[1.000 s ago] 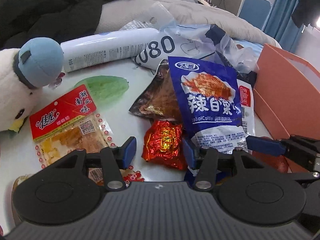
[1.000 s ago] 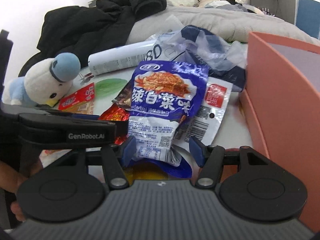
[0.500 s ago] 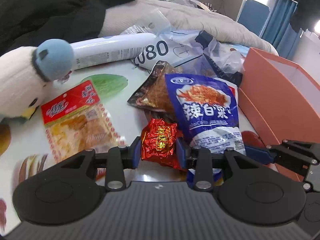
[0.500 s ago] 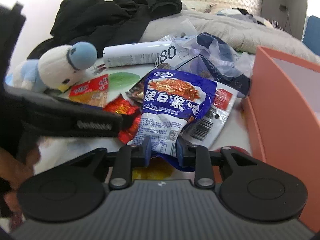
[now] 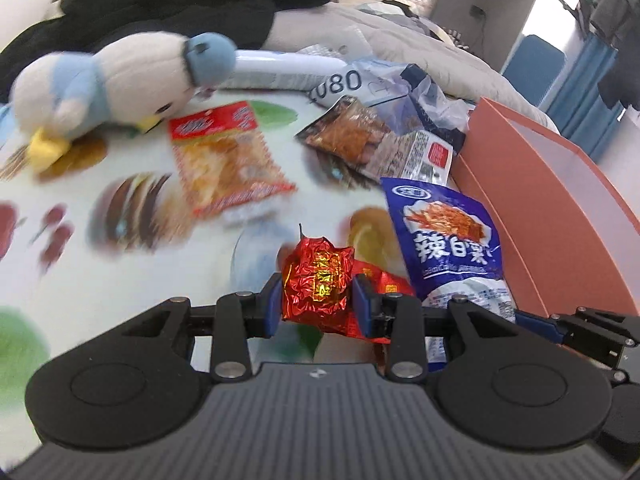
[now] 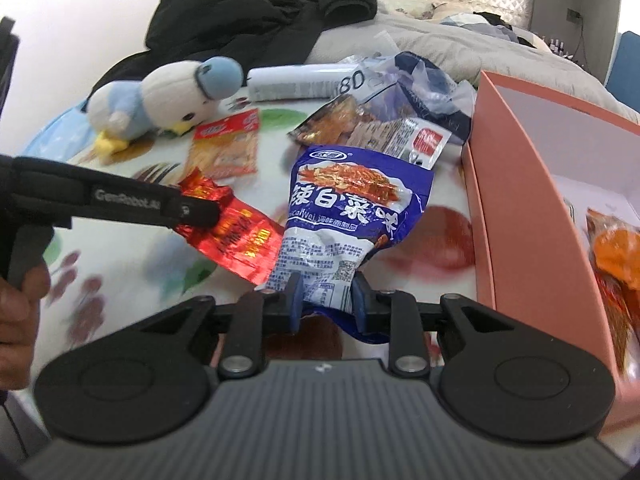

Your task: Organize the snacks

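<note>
The left gripper [image 5: 316, 304] is clamped on a crumpled red foil pack [image 5: 316, 284]; both blue pads press its sides and the pack is lifted clear of the table [image 5: 120, 300]. The right gripper [image 6: 326, 300] is clamped on the lower end of a blue bag [image 6: 344, 216], whose printed face stands up ahead of the jaws.

The table carries a white cloth printed with fruit and food pictures. Behind it lies a bed with a grey quilt [image 6: 480, 48] and a black jacket [image 6: 260, 20]. Blue curtains [image 5: 592, 80] hang at the far right.

A pink box [image 6: 532, 208] stands open just right of the blue bag; its near wall rises between the bag and the interior, where an orange packet [image 6: 616, 256] lies. On the table beyond the grippers are a red-topped snack pack [image 5: 224, 160], a brown pack [image 5: 348, 136] overlapping a clear plastic bag [image 5: 424, 96], a white tube [image 5: 280, 72] lying on its side, and a plush bird [image 5: 120, 80] at the far left.

In the right wrist view the left gripper reaches in from the left edge, angled down, with the red foil pack at its tip just left of the blue bag. A hand [image 6: 16, 304] holds its grip at the lower left. Both grippers point down toward the table.
</note>
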`<state>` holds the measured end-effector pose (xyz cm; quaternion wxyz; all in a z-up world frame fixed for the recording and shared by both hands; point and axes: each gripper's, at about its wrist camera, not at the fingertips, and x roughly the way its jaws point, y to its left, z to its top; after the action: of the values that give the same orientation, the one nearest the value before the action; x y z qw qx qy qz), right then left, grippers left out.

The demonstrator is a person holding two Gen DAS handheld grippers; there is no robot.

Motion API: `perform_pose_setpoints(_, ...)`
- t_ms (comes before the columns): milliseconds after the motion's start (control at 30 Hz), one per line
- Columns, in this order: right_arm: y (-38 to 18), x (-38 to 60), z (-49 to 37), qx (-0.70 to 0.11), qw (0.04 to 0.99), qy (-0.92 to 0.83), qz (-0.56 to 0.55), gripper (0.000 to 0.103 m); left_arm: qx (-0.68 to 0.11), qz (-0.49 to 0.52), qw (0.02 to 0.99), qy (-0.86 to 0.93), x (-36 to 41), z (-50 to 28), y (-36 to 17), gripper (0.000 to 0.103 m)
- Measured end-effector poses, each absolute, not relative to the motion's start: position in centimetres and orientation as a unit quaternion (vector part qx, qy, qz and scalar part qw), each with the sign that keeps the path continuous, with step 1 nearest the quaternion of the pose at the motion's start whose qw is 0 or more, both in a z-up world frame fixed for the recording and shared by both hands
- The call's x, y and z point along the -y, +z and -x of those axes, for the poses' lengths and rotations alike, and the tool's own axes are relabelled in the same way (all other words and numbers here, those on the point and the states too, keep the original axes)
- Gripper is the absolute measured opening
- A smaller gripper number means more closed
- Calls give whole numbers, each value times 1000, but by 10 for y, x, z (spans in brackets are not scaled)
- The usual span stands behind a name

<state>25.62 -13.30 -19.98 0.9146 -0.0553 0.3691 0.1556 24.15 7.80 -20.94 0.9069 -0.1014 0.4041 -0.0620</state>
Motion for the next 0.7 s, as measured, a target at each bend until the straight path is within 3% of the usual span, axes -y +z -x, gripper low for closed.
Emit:
perform_pose_setpoints(433, -194, 143, -176, -397, 896, 186, 72, 29, -436, 141, 888, -28, -92, -147, -222, 42)
perform_pose_setpoints(700, -199, 156, -157, -419, 888, 181, 58, 32, -445, 136, 885, -17, -85, -128, -231, 43)
